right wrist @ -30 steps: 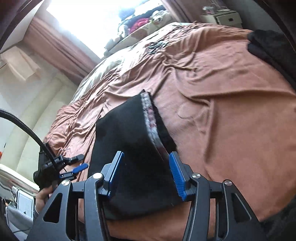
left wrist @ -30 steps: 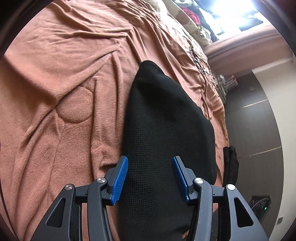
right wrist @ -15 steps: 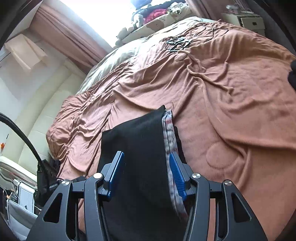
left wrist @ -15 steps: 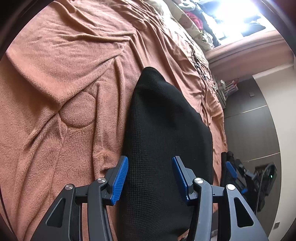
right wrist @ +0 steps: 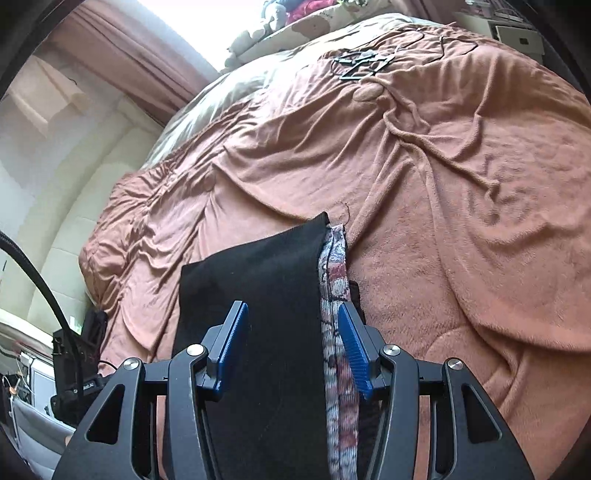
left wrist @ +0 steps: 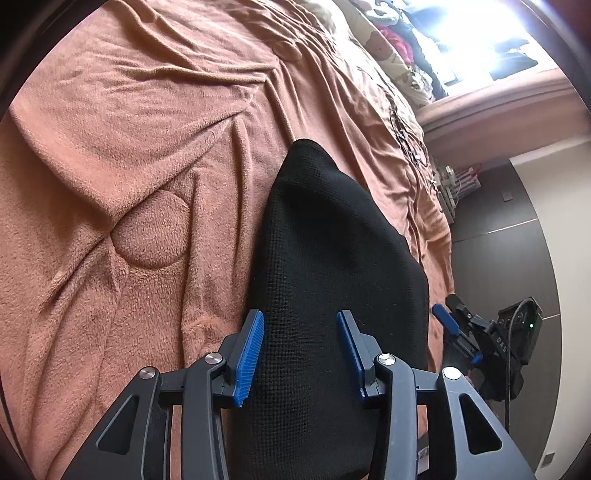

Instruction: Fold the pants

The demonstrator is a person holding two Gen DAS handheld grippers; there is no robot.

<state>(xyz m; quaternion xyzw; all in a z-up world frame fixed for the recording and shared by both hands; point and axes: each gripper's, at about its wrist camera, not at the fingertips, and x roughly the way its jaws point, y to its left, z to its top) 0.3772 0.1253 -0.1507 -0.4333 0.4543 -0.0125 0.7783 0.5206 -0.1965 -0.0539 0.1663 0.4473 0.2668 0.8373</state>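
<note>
The black knit pants (left wrist: 332,258) lie folded on a brown fleece blanket (left wrist: 129,147) on the bed. My left gripper (left wrist: 300,350) is open, its blue pads over the near end of the pants. In the right wrist view the pants (right wrist: 266,302) show a patterned waistband (right wrist: 334,295) along their right edge. My right gripper (right wrist: 291,347) is open, its pads either side of the pants' near part. The right gripper also shows in the left wrist view (left wrist: 458,332) beyond the pants' right edge.
The blanket (right wrist: 461,184) is wrinkled with round quilted spots. Pillows and clothes (left wrist: 399,48) lie at the bed's far end under a bright window. A dark wardrobe (left wrist: 517,258) stands at the right. A bedside cabinet (right wrist: 517,33) is at far right.
My right gripper has moved in over the pants, which now fill the space between its pads. It came into the left wrist view at the right. My left gripper barely moved.
</note>
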